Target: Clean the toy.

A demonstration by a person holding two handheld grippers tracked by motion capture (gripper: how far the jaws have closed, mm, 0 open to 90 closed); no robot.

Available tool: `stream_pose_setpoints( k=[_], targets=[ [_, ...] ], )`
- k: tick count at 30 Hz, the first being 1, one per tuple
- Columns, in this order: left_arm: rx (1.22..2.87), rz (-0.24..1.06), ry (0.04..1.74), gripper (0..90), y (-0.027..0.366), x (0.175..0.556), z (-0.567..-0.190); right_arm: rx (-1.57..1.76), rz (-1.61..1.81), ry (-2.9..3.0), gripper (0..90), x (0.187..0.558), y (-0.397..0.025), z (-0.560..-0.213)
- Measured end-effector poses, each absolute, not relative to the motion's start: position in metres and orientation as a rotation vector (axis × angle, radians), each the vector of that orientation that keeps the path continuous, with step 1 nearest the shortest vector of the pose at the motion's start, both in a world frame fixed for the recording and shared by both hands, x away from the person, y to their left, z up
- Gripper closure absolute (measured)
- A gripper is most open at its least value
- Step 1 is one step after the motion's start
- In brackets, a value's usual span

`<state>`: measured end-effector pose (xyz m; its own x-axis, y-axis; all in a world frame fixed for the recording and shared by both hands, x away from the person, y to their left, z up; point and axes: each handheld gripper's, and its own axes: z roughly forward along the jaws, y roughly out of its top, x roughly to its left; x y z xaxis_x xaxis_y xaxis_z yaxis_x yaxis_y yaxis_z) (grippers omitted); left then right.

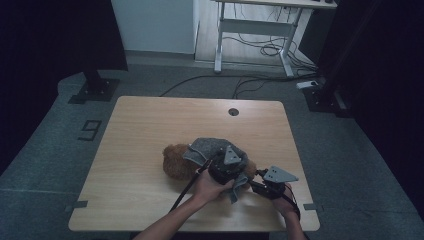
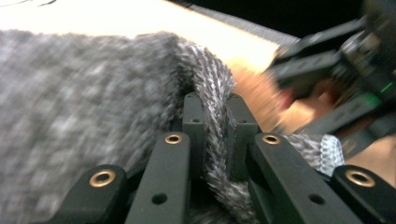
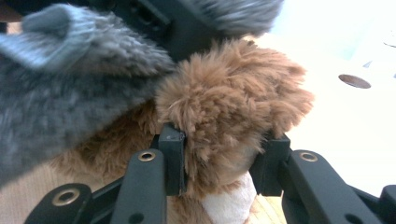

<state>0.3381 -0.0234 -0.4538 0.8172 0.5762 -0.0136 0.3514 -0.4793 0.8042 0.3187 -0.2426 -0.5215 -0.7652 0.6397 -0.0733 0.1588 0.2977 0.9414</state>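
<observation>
The grey knitted garment (image 2: pixel 84 116) is pinched at its ribbed hem by the left gripper (image 2: pixel 215 135); ahead of the right gripper (image 3: pixel 219 158), a plush bear's limb (image 3: pixel 233 107) is clamped. If pulled unevenly, the hem may slip free.

right gripper (image 3: pixel 219 156) clamping brown plush toy (image 3: pixel 233 98), seemingly its limb

Grey knit cloth (image 2: pixel 84 116) (rough), fluffy brown plush toy (image 3: pixel 233 102).

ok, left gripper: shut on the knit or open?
Shut. The left gripper's jaws pinch a fold of the grey knit between them.
</observation>
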Motion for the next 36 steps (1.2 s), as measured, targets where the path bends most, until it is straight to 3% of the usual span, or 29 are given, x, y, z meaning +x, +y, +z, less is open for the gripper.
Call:
stream_pose_setpoints(
  k=[12, 18, 25, 28, 32, 36],
  targets=[
    [2.082, 0.495, 0.752, 80.9, 0.051, 0.333, -0.444, 0.724, 1.492, 2.131, 62.1, 0.318, -0.245, -0.523],
    [1.986, 0.383, 0.867, 81.4, 0.101, 0.346, -0.446, 0.711, 1.519, 2.133, 62.1, 0.318, -0.244, -0.523],
    [1.955, 0.474, 0.959, 80.6, 0.14, 0.351, -0.439, 0.722, 1.506, 2.126, 62.1, 0.318, -0.245, -0.524],
    [1.931, 0.387, 1.013, 80.6, 0.156, 0.359, -0.449, 0.721, 1.509, 2.126, 62.1, 0.318, -0.245, -0.524],
    [1.904, 0.376, 0.99, 81.1, 0.15, 0.355, -0.441, 0.722, 1.505, 2.125, 62.1, 0.319, -0.245, -0.524],
    [1.901, 0.365, 0.873, 81.2, 0.118, 0.343, -0.421, 0.722, 1.502, 2.123, 62.1, 0.319, -0.245, -0.524]
  ],
)
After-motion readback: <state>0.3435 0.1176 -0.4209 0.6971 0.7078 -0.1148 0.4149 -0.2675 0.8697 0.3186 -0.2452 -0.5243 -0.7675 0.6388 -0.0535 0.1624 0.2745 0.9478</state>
